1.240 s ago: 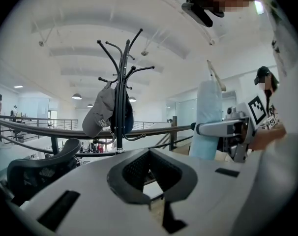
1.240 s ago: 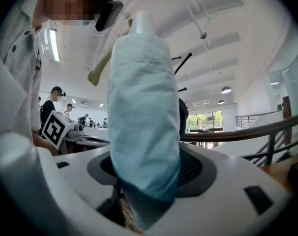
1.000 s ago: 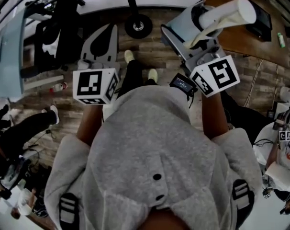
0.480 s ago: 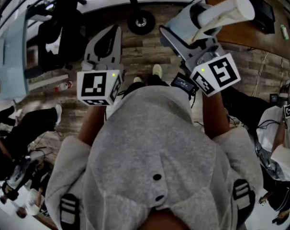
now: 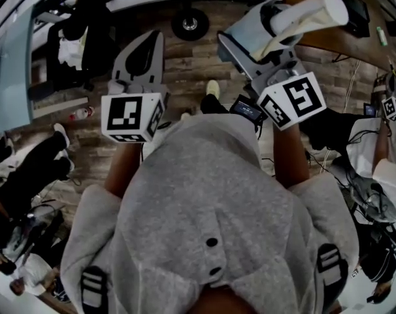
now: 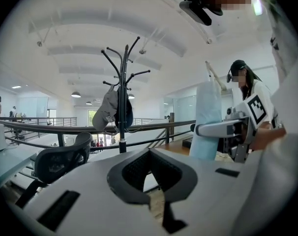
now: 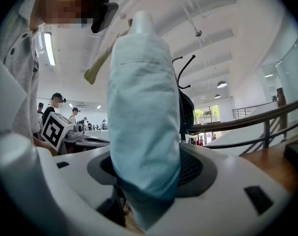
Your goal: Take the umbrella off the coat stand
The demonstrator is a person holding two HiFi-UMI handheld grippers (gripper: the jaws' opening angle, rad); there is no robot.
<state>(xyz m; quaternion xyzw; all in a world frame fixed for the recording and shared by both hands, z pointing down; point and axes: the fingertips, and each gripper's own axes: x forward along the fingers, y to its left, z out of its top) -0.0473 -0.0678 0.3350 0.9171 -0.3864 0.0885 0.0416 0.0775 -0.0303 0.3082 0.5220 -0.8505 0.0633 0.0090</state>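
Note:
A folded pale blue umbrella (image 7: 144, 107) stands upright between the jaws of my right gripper (image 7: 149, 154), which is shut on its lower part. From the head view the umbrella (image 5: 309, 13) sticks out past the right gripper (image 5: 250, 34). The black coat stand (image 6: 122, 82) is a few steps away, with a cap and a dark bag hanging on it; it shows partly behind the umbrella as coat stand hooks (image 7: 186, 63). My left gripper (image 6: 149, 150) is shut with nothing in it, held beside the right one, and the umbrella (image 6: 208, 117) shows at its right. The left gripper (image 5: 152, 41) hangs over the floor.
A black office chair (image 6: 58, 159) and a dark railing (image 6: 41, 127) lie between me and the stand. Another person with a marker cube (image 6: 257, 109) is at the right. A wheeled base (image 5: 188, 25) and a wooden table (image 5: 329, 48) lie ahead. People sit at the left (image 5: 28, 169).
The floor and people below have shifted as the holder steps; a foot has moved forward. Both grippers keep their pose before the body, sinking slightly. The umbrella stays in the right gripper.

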